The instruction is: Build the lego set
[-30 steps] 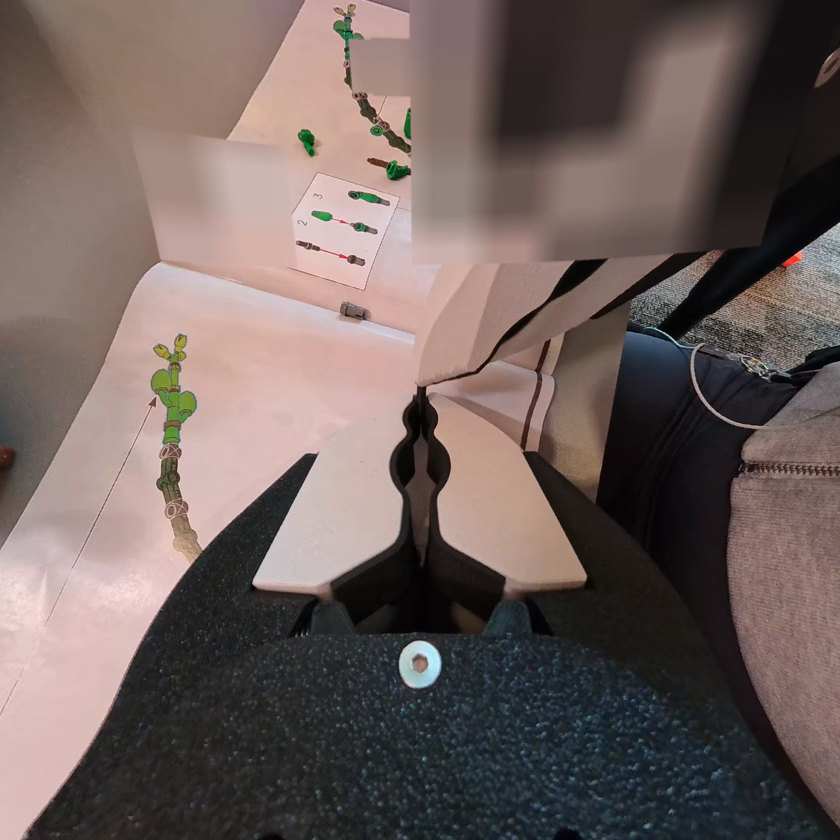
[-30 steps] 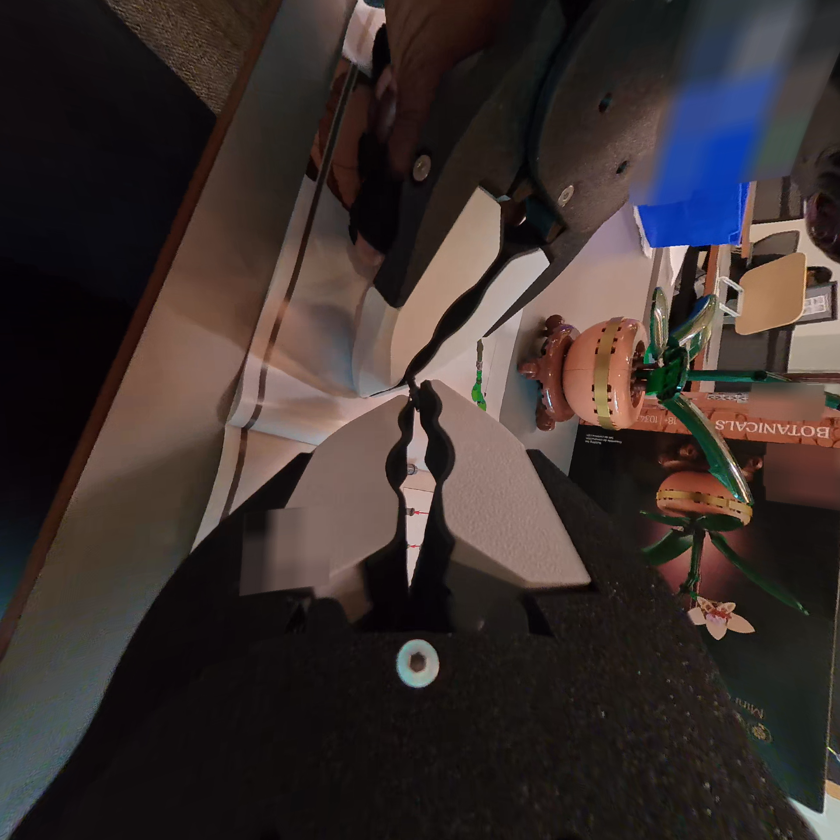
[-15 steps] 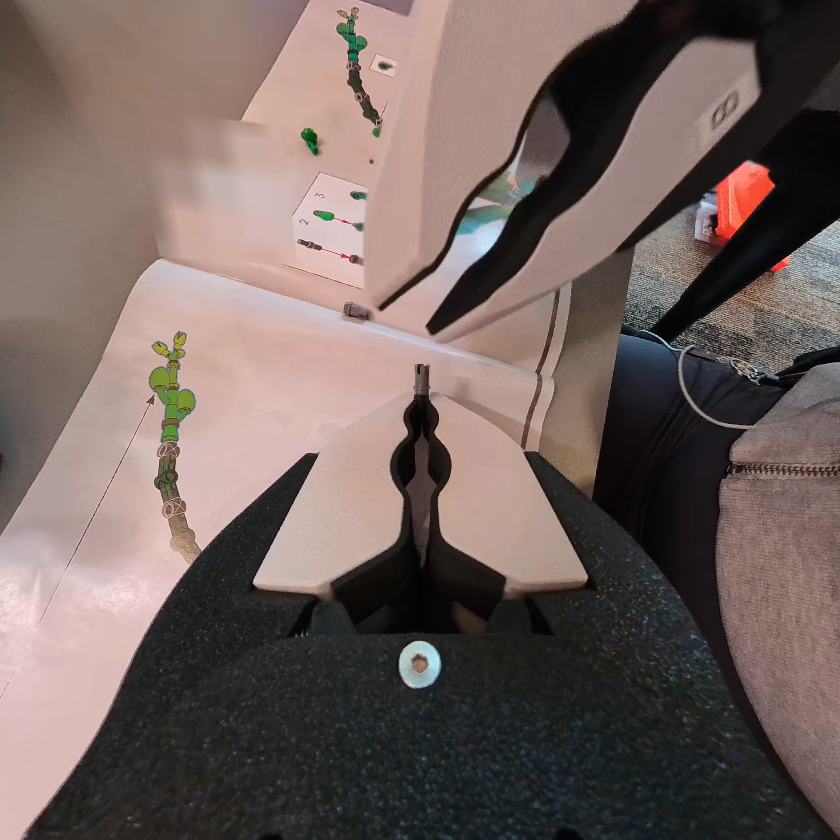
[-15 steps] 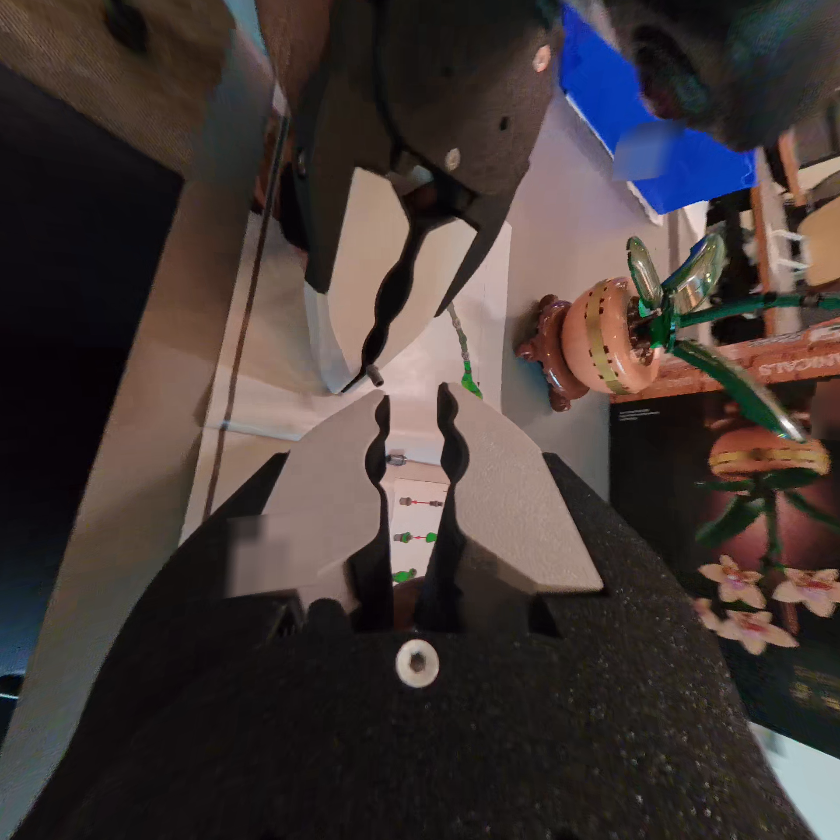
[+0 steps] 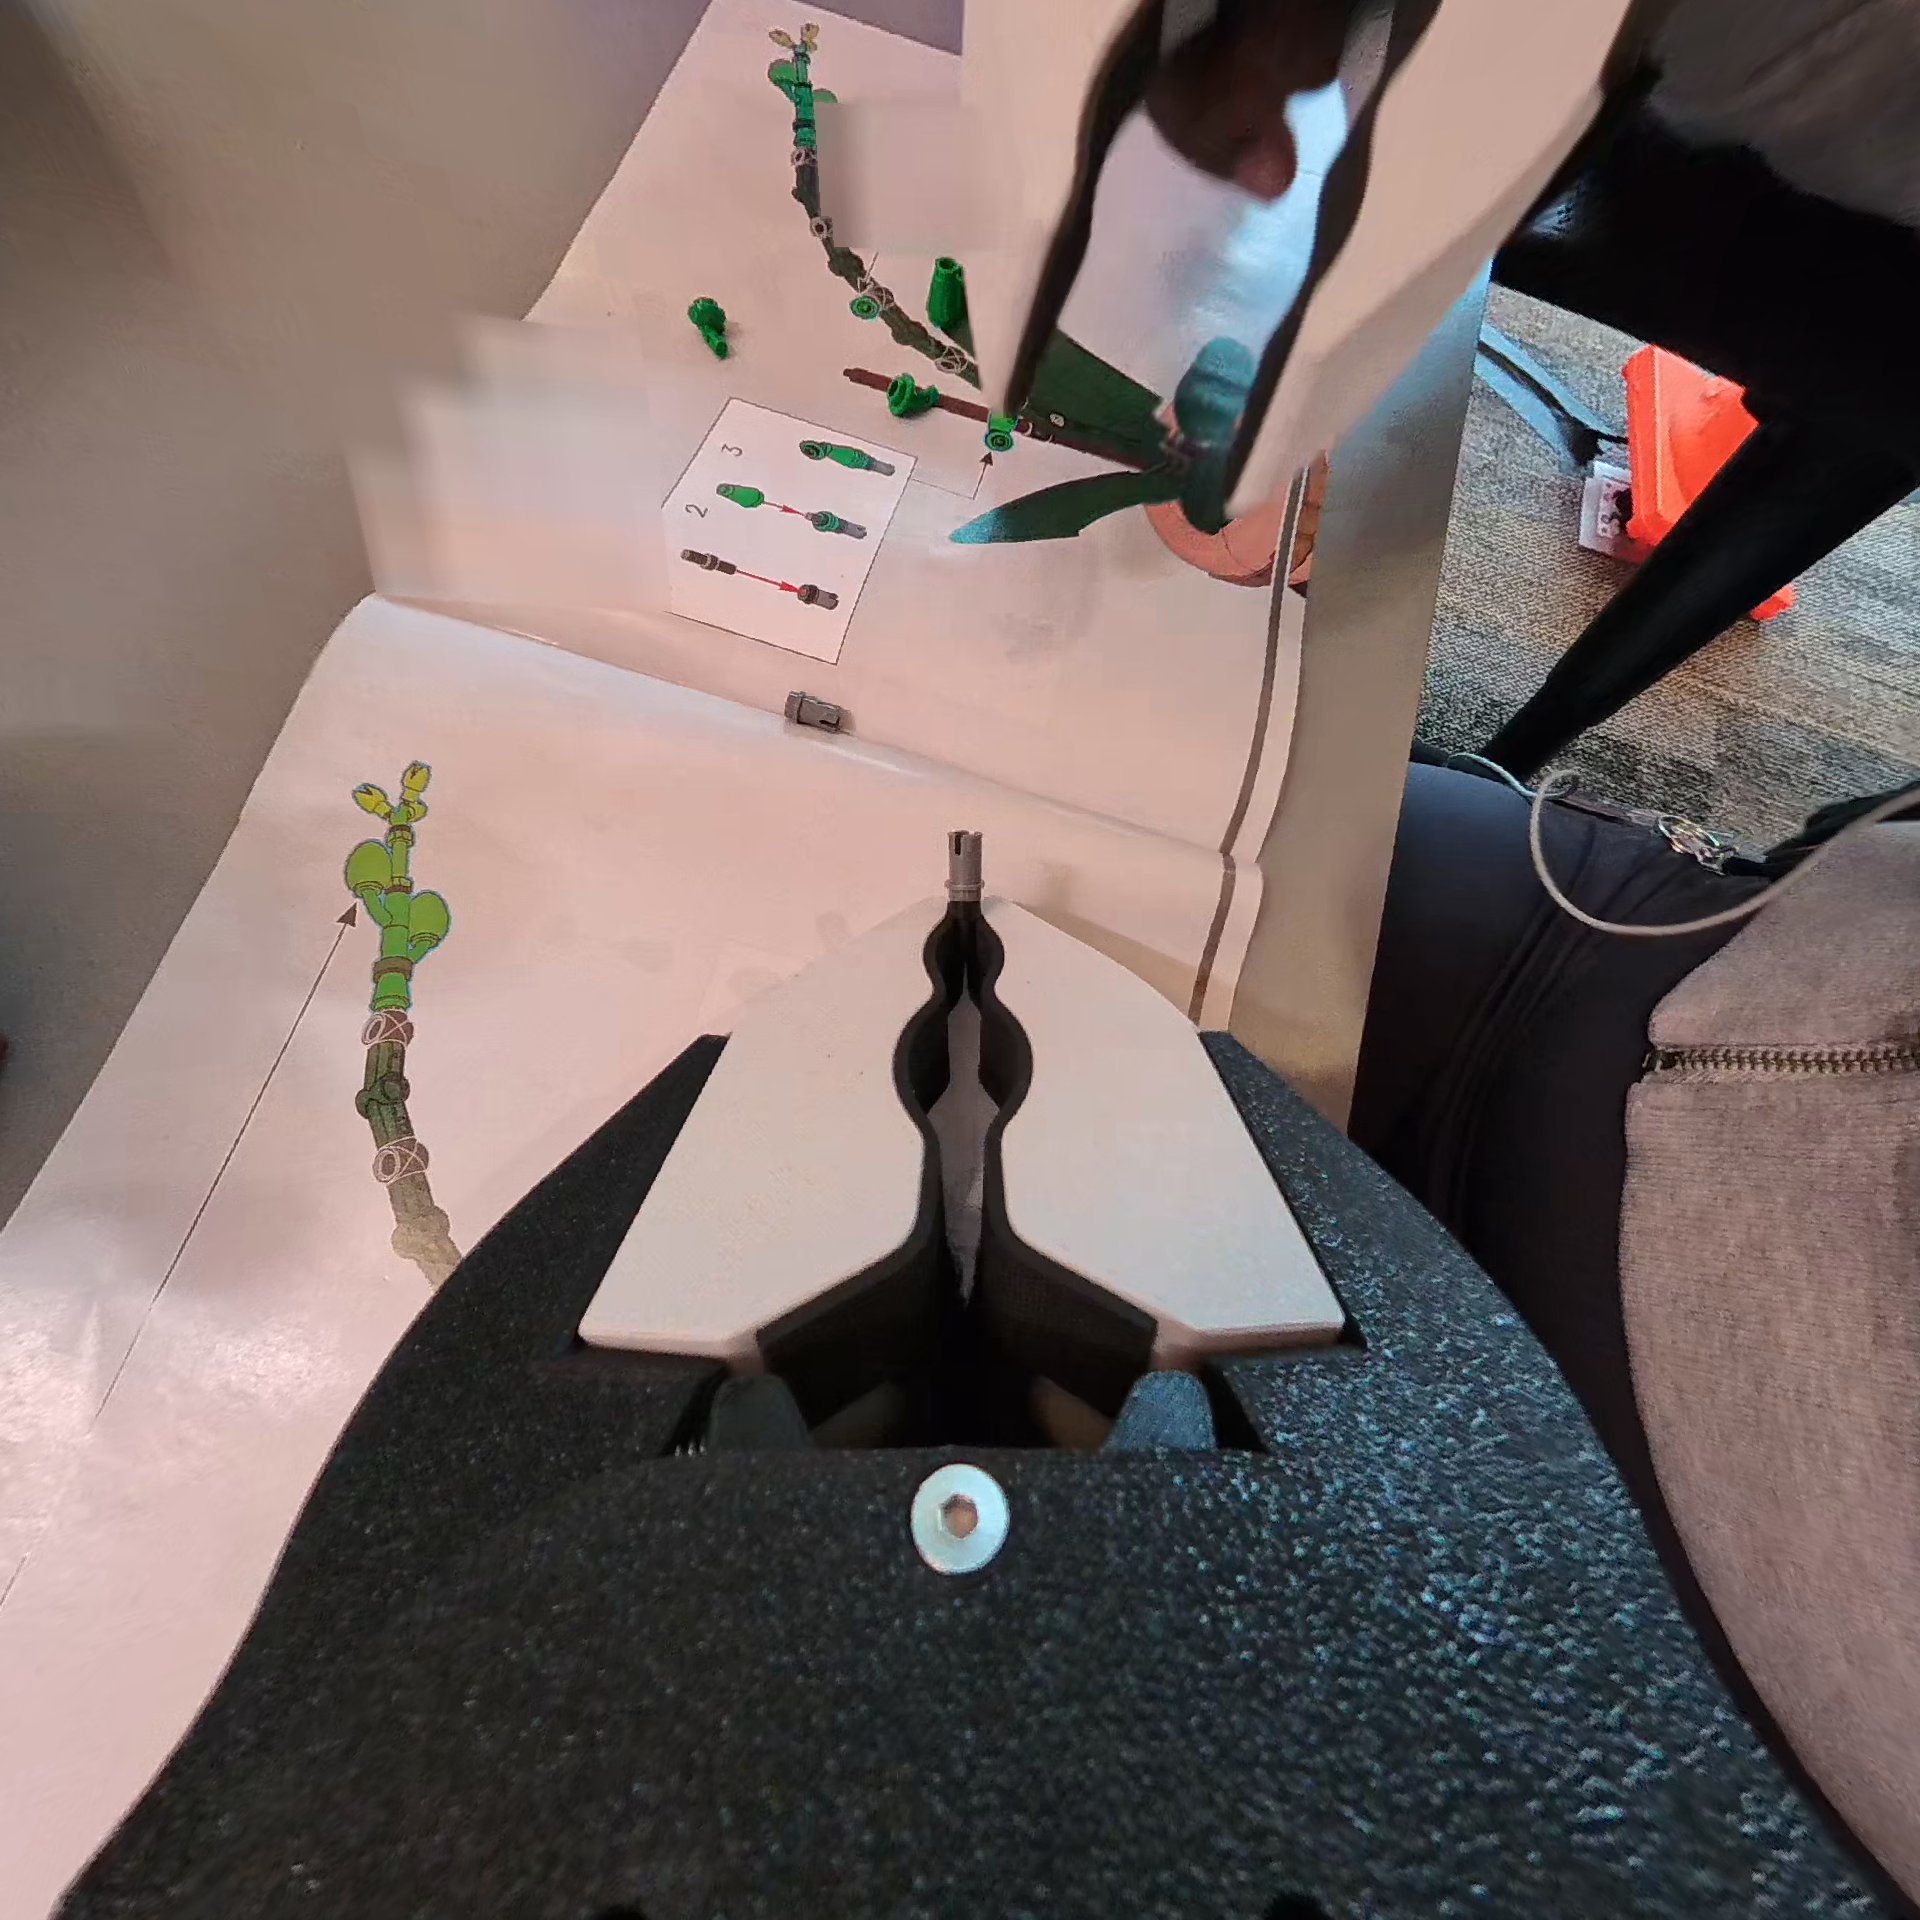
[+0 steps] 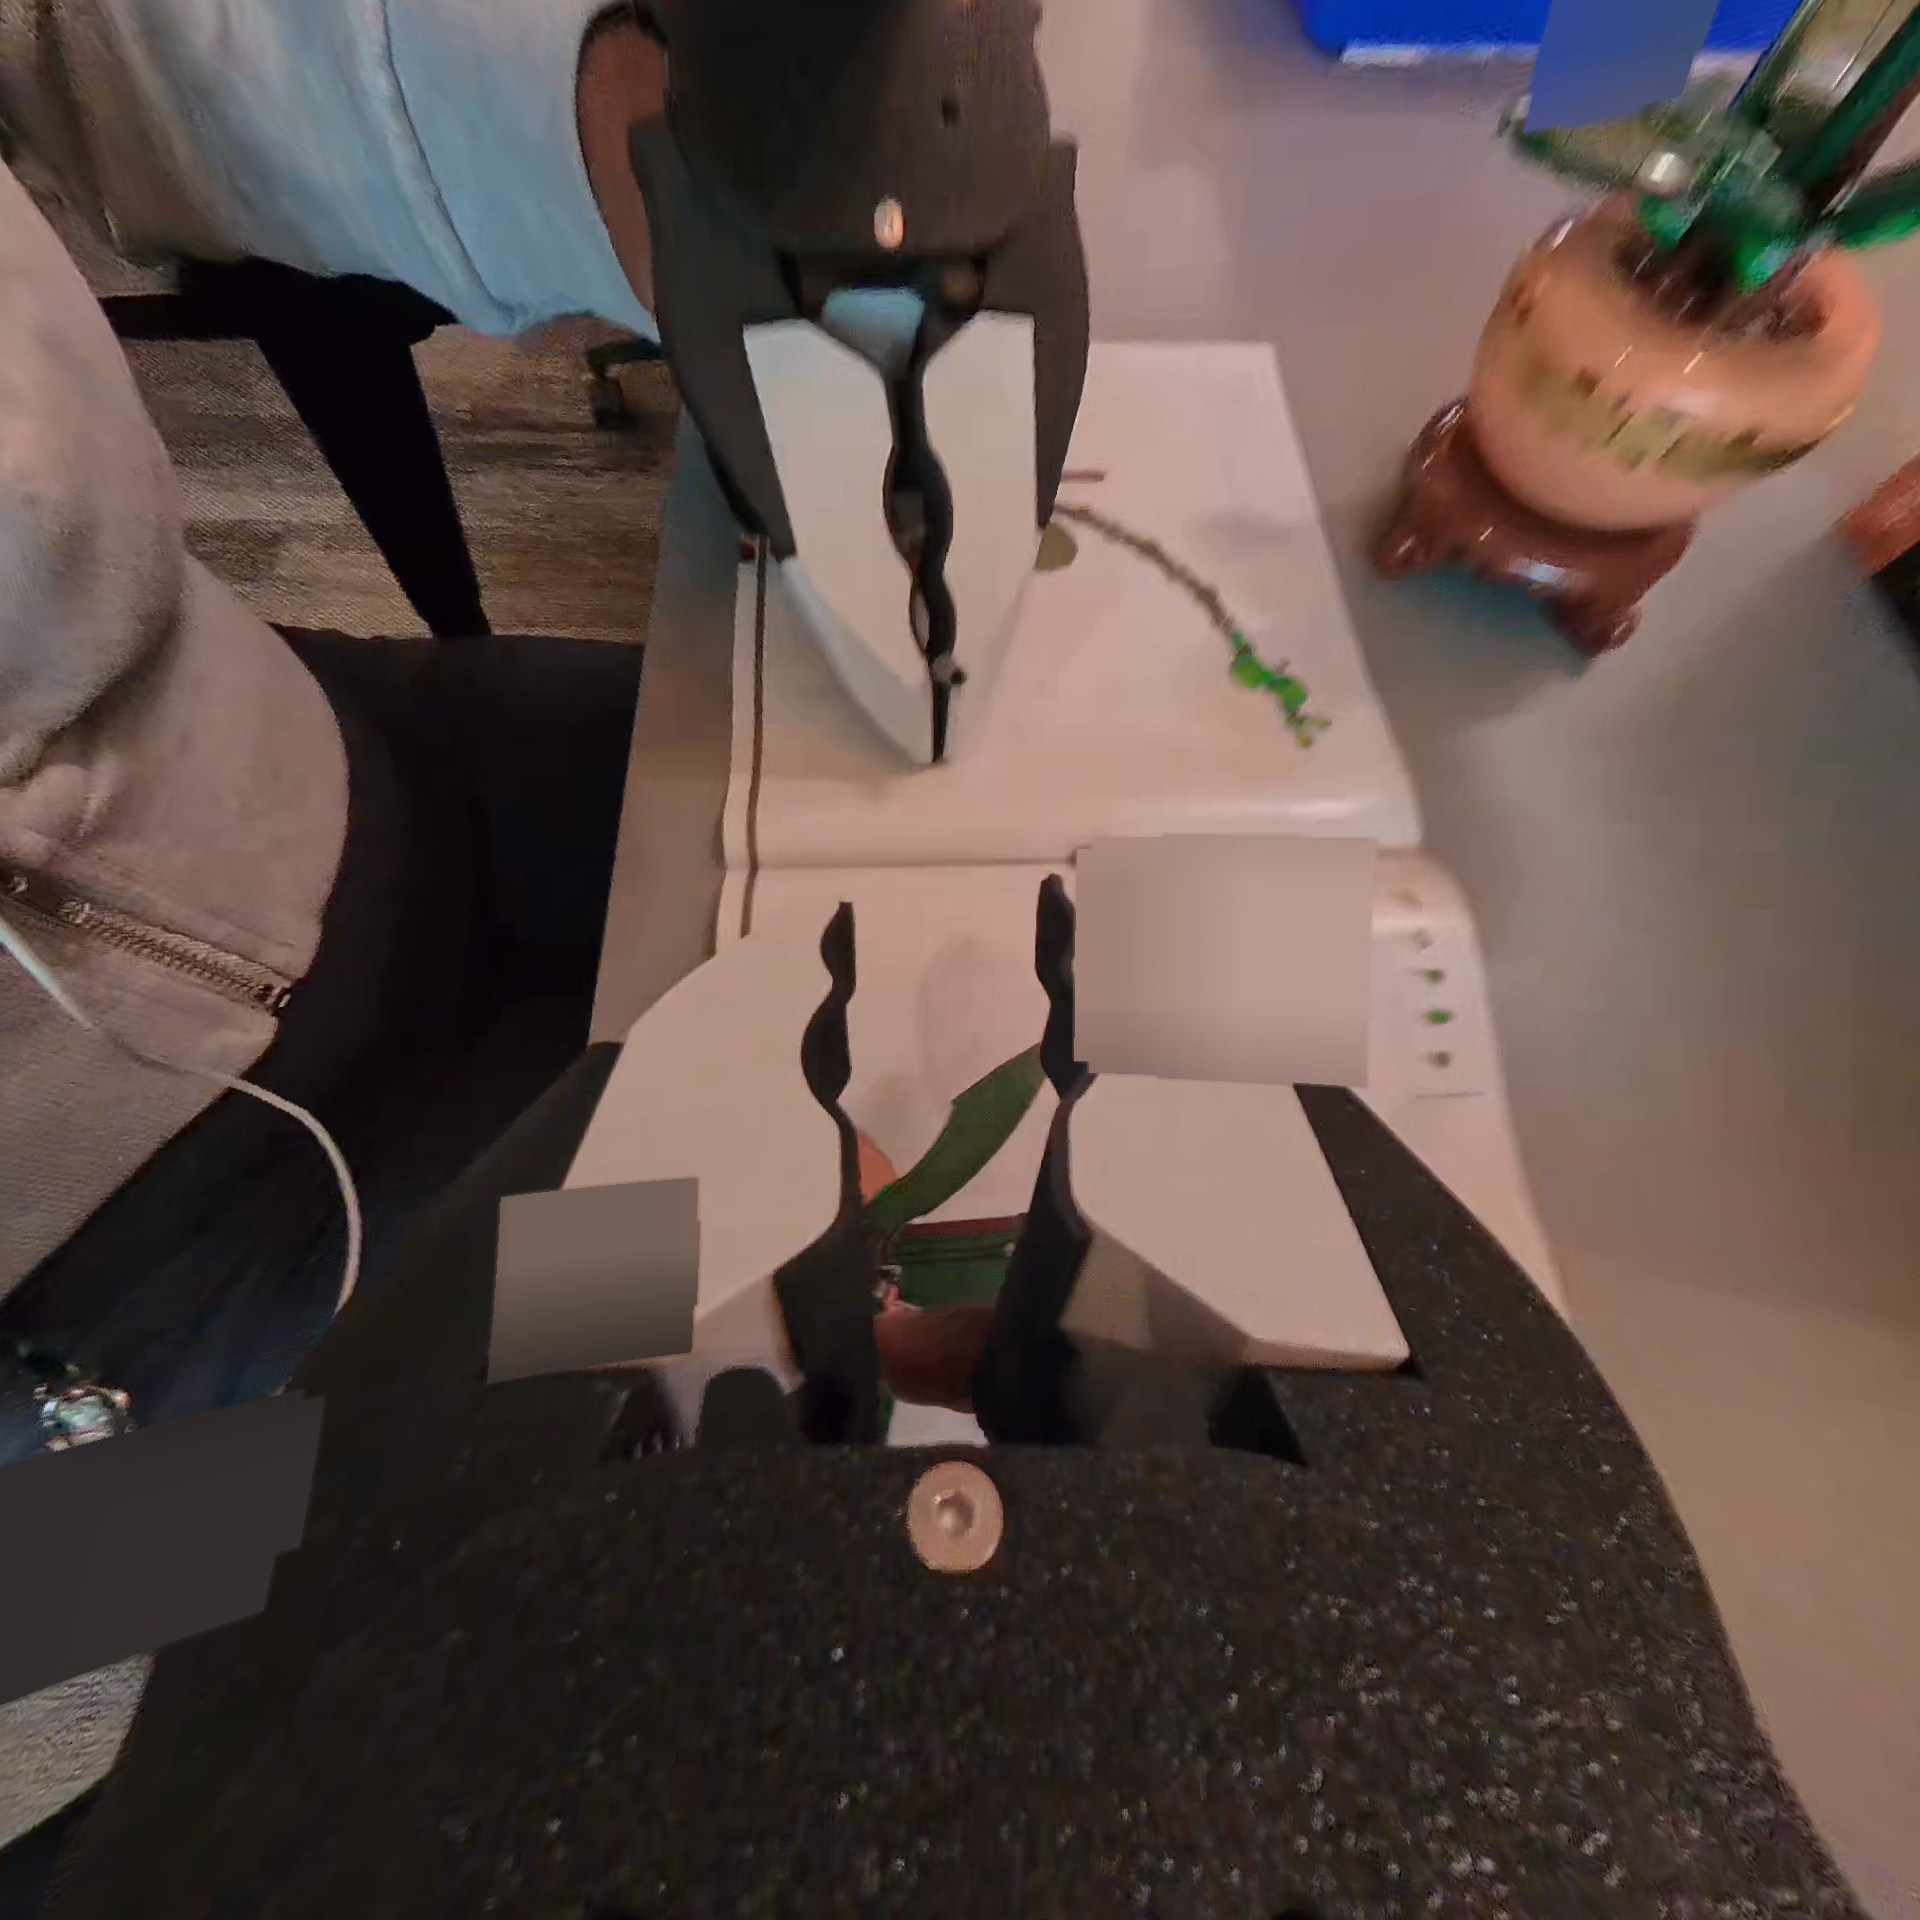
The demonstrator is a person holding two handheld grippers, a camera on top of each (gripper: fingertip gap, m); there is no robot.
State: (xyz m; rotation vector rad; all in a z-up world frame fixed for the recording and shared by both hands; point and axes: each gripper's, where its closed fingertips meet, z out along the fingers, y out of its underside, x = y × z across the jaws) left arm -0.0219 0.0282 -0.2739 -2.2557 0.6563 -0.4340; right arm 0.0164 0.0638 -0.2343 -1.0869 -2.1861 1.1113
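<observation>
Pinching a small grey pin point(image 5: 966, 864) at its tips, your left tool point(image 5: 964, 914) hangs over the open instruction booklet point(image 5: 644, 894), near the worktop's front edge. Your right tool point(image 6: 945, 914) stands open and bare above that booklet, beside the brick-built flowerpot point(image 6: 1621, 436).

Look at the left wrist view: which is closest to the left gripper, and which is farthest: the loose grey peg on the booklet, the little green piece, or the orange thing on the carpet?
From the left gripper:
1. Loose grey peg, just ahead in the booklet's fold.
2. Little green piece, farther up the page, to the left.
3. Orange thing, off the table, on the carpet at right.
</observation>
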